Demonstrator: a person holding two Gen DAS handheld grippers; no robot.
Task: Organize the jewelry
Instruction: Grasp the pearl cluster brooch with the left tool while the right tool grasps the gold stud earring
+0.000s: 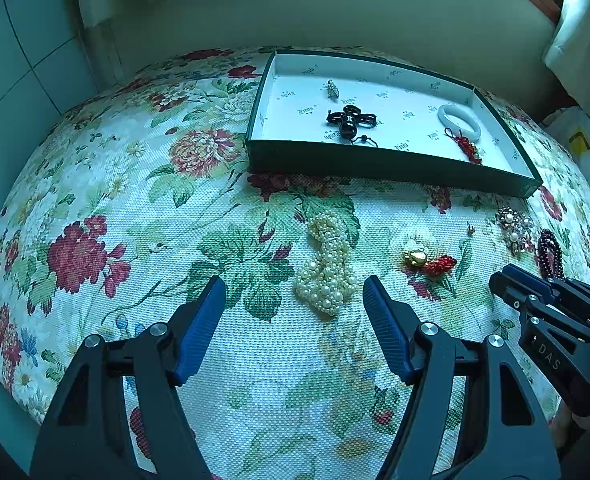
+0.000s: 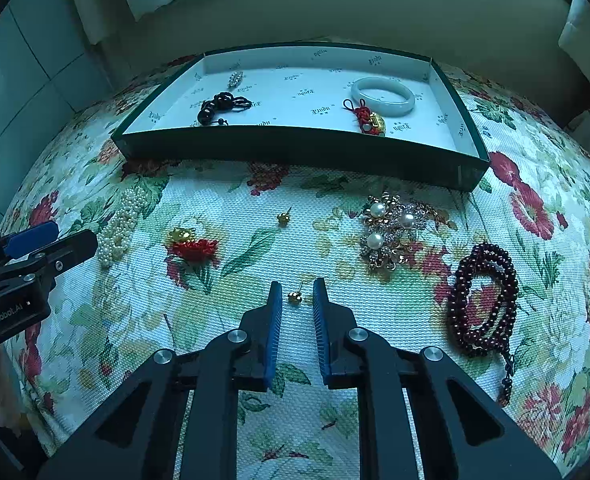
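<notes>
About 4 pcs already in the tray [image 2: 295,148]. Left tongs [image 1: 295,296] gape wide, holding nothing, pearl strand [image 1: 329,264] just ahead btwn the tips. Right tongs [image 2: 297,298] nearly shut around a gold ear stud [image 2: 295,297], can't tell if gripped. Brooch [image 2: 391,228] ahead-right, dark beads [image 2: 483,300] to the right, still on the counter.

In the left wrist view, the letters "DAS" stand in white on the black body of the right hand-held gripper [image 1: 505,278], at the right edge of the frame. In the right wrist view, the words "GenRobot.AI" stand in white on the black body of the left hand-held gripper [image 2: 55,240], at the lower left of the frame. The white lining of the dark green box [image 2: 295,148], in the upper middle of both frames, carries one small printed word repeated many times, but it is too small and turned to read with certainty.
</notes>
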